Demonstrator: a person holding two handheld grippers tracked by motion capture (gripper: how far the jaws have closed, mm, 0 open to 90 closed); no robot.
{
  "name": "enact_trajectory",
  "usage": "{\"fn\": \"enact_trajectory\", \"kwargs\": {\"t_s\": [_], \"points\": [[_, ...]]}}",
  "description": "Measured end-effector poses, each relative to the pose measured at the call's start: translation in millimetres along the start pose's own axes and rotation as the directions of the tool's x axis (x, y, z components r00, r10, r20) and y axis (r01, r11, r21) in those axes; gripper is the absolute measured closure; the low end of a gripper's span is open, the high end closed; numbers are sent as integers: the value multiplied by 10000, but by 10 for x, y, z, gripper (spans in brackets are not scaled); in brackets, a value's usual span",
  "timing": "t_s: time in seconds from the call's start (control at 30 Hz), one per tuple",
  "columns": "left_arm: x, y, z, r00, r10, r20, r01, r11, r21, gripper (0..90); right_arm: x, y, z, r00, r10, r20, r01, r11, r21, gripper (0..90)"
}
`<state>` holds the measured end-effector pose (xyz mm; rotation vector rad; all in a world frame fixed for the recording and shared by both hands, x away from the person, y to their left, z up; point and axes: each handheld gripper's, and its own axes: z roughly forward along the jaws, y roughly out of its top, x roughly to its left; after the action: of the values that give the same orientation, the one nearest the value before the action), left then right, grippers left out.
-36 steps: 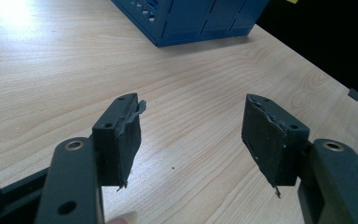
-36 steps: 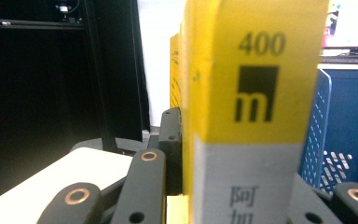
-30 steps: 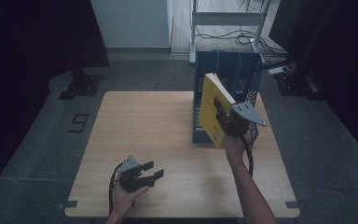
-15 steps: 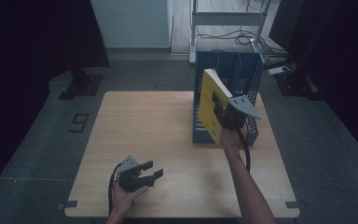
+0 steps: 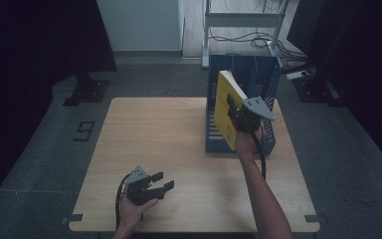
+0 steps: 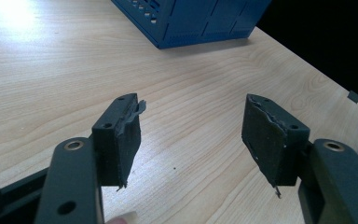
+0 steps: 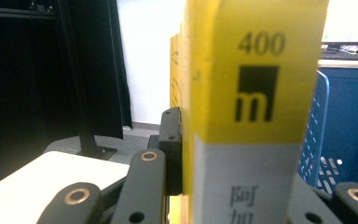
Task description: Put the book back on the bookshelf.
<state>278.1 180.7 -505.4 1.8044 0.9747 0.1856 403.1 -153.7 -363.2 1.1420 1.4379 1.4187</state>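
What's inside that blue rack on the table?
The blue rack has upright dividers, and the far slots look empty. The right gripper holds a yellow book upright at its near left slot. The book and gripper cover the slots behind them.

left hand-held gripper [image 5: 159, 182]: black body, grey three-cornered plate on top, black cable trailing behind
left pads [image 6: 126, 135]: dark, flat, frayed at the edges
jaw arms: black links with brass-ringed pivots and screw holes
right hand-held gripper [image 5: 236, 117]: black, grey plate, black cable
forearms: bare, no sleeves
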Motion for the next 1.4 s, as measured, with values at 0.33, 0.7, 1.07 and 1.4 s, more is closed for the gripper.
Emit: {"fn": "enact_trajectory", "kwargs": {"t_s": [0.33,0.7,1.07,1.4], "points": [[1,-4,2,10000,-8,13,8,10000,31,374,4,-8,88,9999,44,90,-45,9999,105,737],[25,-4,-22,10000,-82,16,82,10000,-17,374,47,-54,222,9999,22,169,-26,9997,243,737],[24,-4,-27,10000,-89,22,90,10000,-30,374,74,-62,313,9996,-15,296,6,9995,305,737],[39,-3,-33,9999,-113,12,113,9999,-52,374,39,-102,394,9987,56,513,-79,9990,435,737]]}}
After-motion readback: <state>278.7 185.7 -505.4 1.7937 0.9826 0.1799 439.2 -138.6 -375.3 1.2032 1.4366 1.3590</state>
